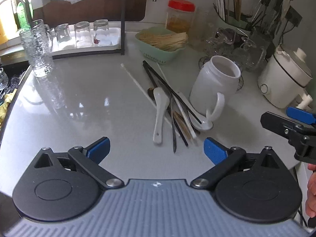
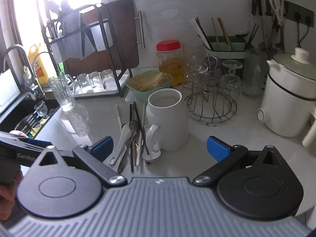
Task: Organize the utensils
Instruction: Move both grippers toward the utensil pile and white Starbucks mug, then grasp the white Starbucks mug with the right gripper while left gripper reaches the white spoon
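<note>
A pile of utensils lies on the white counter: a white ceramic spoon (image 1: 160, 108), black chopsticks (image 1: 167, 86), a white chopstick (image 1: 138, 85) and a metal spoon (image 2: 129, 138). A tall white mug (image 1: 215, 85) stands upright just right of the pile, empty as far as I see, and also shows in the right wrist view (image 2: 167, 118). My left gripper (image 1: 157, 151) is open and empty, just in front of the pile. My right gripper (image 2: 160, 148) is open and empty, close before the mug and pile; it also shows at the right edge of the left wrist view (image 1: 286, 122).
A green basket (image 1: 158, 53) of sticks and a red-lidded jar (image 1: 180, 15) stand behind. A textured glass (image 1: 37, 53), a rack with upturned glasses (image 1: 83, 33), a wire stand (image 2: 212, 108), a white cooker (image 2: 288, 98) and a sink (image 2: 29, 118) surround the area.
</note>
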### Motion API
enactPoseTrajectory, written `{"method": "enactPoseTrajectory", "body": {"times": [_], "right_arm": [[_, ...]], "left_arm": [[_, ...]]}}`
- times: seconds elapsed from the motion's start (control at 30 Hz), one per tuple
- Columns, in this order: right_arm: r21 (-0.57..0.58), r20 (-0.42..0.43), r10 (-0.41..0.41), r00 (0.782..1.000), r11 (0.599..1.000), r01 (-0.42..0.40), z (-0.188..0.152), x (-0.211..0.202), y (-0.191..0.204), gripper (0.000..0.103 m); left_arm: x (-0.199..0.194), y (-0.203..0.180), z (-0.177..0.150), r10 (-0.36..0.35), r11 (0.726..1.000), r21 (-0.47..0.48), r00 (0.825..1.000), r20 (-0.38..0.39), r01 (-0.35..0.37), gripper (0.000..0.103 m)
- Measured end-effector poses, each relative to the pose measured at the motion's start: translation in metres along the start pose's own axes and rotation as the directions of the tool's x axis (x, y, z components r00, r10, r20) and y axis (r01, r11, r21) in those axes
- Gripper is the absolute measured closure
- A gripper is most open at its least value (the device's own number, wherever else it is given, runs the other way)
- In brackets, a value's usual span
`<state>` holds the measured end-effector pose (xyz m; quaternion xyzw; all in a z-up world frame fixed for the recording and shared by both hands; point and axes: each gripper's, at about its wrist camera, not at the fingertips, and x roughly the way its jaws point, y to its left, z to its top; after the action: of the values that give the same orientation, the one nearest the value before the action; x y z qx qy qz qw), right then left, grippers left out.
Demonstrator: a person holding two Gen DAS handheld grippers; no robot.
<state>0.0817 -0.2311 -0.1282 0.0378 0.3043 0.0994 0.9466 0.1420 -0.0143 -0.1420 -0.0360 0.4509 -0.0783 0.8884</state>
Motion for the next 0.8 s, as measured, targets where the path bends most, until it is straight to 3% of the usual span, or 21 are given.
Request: {"method": "enactPoseTrajectory", "body": {"times": [0.4,0.67,0.8], "right_arm": [[-0.020,-0.092,-0.005,0.996,1.000,0.003,0.023,0.077,-0.016,0.000],[-0.045,-0.145,-0.017,0.989,0.999,0.011,0.029,0.127,-0.016,0.000],[-0.064,-0.163,-0.033,0.986,0.998,0.023,0.030,0.146,-0.012,0.003]], "left_arm": [[0.065,0.008,0.045,-0.020,0.999,-0.045,0.999,-0.031,0.019,0.002],[0.108,0.017,0.062,-0.034,0.999,-0.033,0.994,-0.101,0.031,0.022],[0.127,0.021,0.066,-0.065,0.998,-0.005,0.988,-0.140,0.065,0.037]]}}
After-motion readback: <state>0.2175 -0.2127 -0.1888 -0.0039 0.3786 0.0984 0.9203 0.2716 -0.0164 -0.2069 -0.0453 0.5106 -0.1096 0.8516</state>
